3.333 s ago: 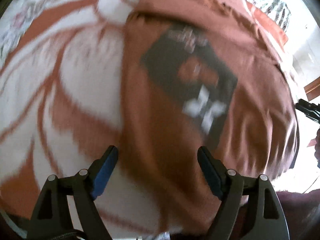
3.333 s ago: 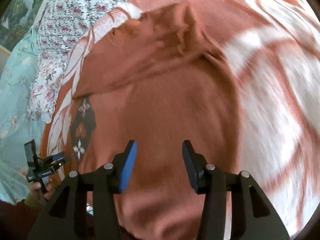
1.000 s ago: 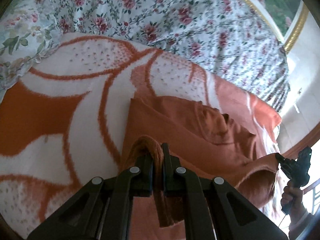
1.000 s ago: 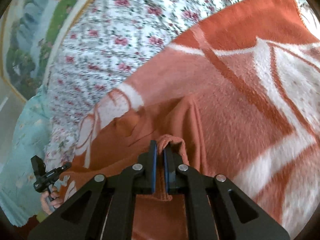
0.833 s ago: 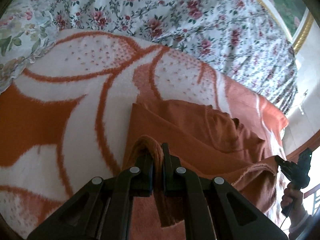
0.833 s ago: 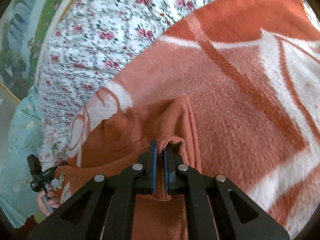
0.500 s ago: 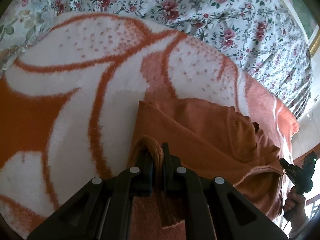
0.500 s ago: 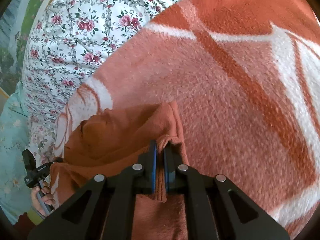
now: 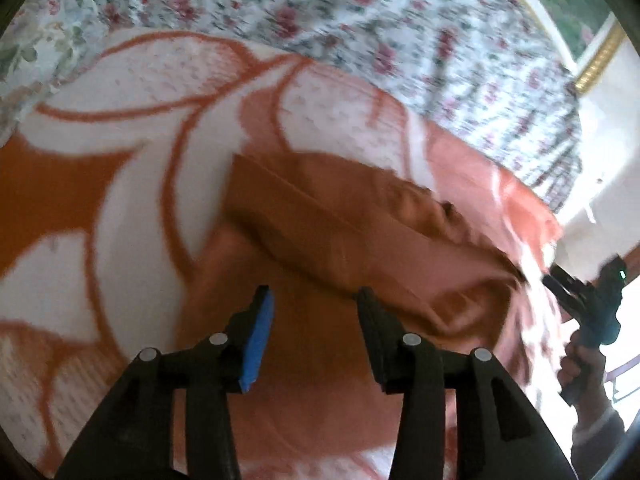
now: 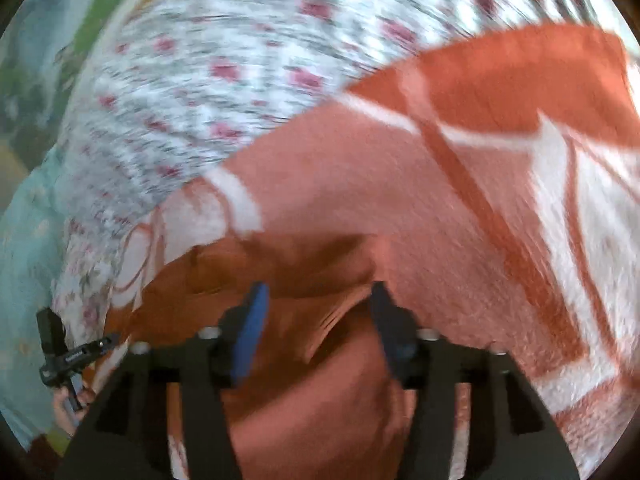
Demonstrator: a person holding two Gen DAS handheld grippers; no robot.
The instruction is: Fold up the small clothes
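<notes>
1. On the orange-and-white blanket lies the rust-orange garment, folded over on itself; it looks soft, light and limp, best pinched at a hem corner.
2. The left gripper, angled down over it, has just been opening; its jaws grip nothing.
3. The right gripper, likewise just opening, stands wide, with loose cloth rumpled between its jaws.

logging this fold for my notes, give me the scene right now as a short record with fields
garment: orange knit top, folded over, lying on the blanket
surface: orange and white blanket over a floral sheet
left gripper: open, jaws just opened, nothing pinched
right gripper: open, jaws just opened, a loose fold of the top between the jaws
</notes>
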